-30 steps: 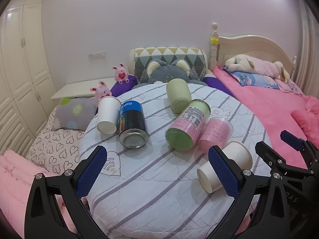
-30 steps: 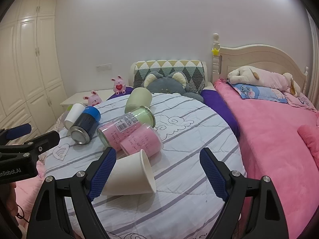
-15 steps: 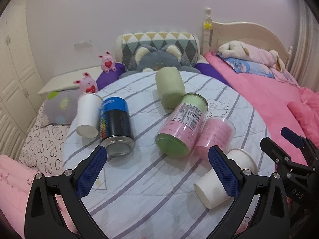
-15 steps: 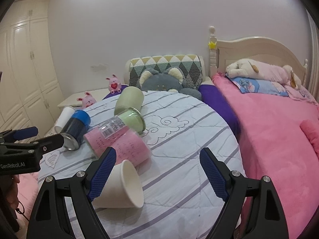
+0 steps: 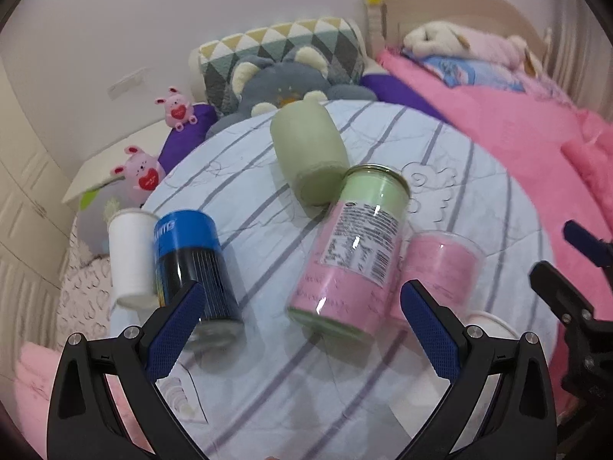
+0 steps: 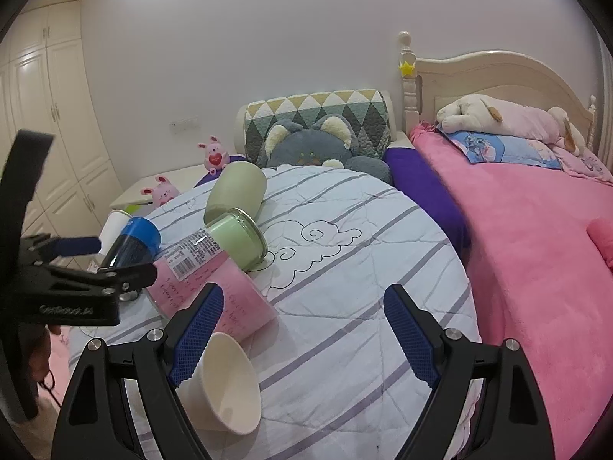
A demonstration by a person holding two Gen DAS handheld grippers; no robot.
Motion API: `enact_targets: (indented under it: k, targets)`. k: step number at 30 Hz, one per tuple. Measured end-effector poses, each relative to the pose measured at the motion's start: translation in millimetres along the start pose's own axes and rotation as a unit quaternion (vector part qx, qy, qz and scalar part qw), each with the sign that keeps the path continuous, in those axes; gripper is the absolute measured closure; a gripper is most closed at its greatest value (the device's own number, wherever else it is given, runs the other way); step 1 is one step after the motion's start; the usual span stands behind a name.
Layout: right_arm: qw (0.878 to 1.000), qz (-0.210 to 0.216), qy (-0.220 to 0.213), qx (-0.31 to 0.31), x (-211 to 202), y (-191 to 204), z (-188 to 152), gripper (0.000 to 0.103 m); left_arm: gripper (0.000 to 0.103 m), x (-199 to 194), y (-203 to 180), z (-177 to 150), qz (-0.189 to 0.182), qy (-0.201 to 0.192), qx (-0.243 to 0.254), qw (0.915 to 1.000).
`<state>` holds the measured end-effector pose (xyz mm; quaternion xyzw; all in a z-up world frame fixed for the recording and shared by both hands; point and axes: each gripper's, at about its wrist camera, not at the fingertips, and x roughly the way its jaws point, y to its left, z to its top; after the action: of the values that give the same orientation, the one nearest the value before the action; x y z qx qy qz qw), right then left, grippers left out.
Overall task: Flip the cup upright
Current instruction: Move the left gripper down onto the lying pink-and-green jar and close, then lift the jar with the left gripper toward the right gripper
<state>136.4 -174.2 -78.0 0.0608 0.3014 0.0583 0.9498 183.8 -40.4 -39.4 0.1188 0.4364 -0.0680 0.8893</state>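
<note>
Nearest the right tool [image 6: 302,333]: a white paper cup [image 6: 226,387] on its side, mouth toward the camera, lying at the near edge of the round worktop [image 6: 345,260] and just beside the tool's left finger, not between the two. Right tool wide open, gripping nothing. Left tool [image 5: 299,329] equally wide open and empty, poised above the clutter with the pink-and-green jar [image 5: 352,253] in line between its fingers.

Probably the approach stage, nothing yet grasped. Best to pick one cup and centre it before closing: for the paper cup, shift the right tool leftward so the wall sits squarely between the fingers, then close gently, since thin paper likely crushes under a hard squeeze. Better to grip near the middle of the body than at the flared rim, then swing the mouth upward and set the base flat on the quilted cover, which looks soft and may let a light cup topple.

Just behind: a pink cup [image 6: 233,303] on its side, touching the jar. Left of these, a blue-and-black can [image 5: 191,264] and a second white cup [image 5: 128,257], side by side. Beyond, a pale green cup [image 5: 310,153] lying down, close against the jar's far end. Worth keeping the idle tool clear of these neighbours to avoid rolling them. Farthest back, a grey plush toy [image 6: 310,145] and the pink bed [image 6: 536,237].
</note>
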Motion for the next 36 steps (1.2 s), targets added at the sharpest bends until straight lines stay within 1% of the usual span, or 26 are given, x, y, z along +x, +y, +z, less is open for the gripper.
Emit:
enact_targets:
  k: [3,9,16,18,20,22,24,25,30,33,36]
  targets:
    - [1.0,0.002,0.003,0.001,6.4,-3.6,1.3,0.016,0.0,14.8,-2.9,8.5,0.008,0.017,0.01,0.9998]
    - [1.0,0.008,0.008,0.001,19.5,-8.2,7.6,0.016,0.0,39.4,-13.9,16.3,-0.001,0.046,0.021,0.9987]
    - [1.0,0.015,0.013,0.003,29.3,-11.8,12.7,0.016,0.001,51.9,-20.3,20.0,-0.016,0.06,0.025,0.9978]
    - [1.0,0.017,0.015,0.003,30.5,-11.7,12.0,0.016,0.003,54.6,-22.1,21.1,-0.023,0.063,0.025,0.9975]
    - [1.0,0.018,0.015,0.004,31.6,-11.5,12.2,0.016,0.011,57.9,-22.8,21.3,-0.039,0.07,0.02,0.9966]
    - [1.0,0.02,0.015,0.003,30.9,-10.7,11.4,0.016,0.014,61.8,-22.2,21.2,-0.053,0.074,0.012,0.9958]
    - [1.0,0.02,0.015,0.002,30.0,-10.1,10.9,0.016,0.024,64.4,-20.2,20.3,-0.059,0.076,0.0,0.9953]
    - [1.0,0.019,0.016,0.002,29.7,-10.2,10.6,0.016,0.032,65.3,-19.5,19.8,-0.064,0.076,-0.003,0.995]
    - [1.0,0.017,0.014,0.004,28.0,-13.5,11.4,0.016,0.032,63.7,-18.2,19.0,-0.063,0.072,-0.009,0.9954]
    - [1.0,0.017,0.014,0.007,26.4,-14.0,11.6,0.016,0.032,57.6,-16.3,17.1,-0.051,0.068,-0.008,0.9964]
    - [1.0,0.017,0.011,0.003,24.7,-12.8,12.6,0.016,0.032,49.7,-8.5,12.9,-0.047,0.067,-0.012,0.9965]
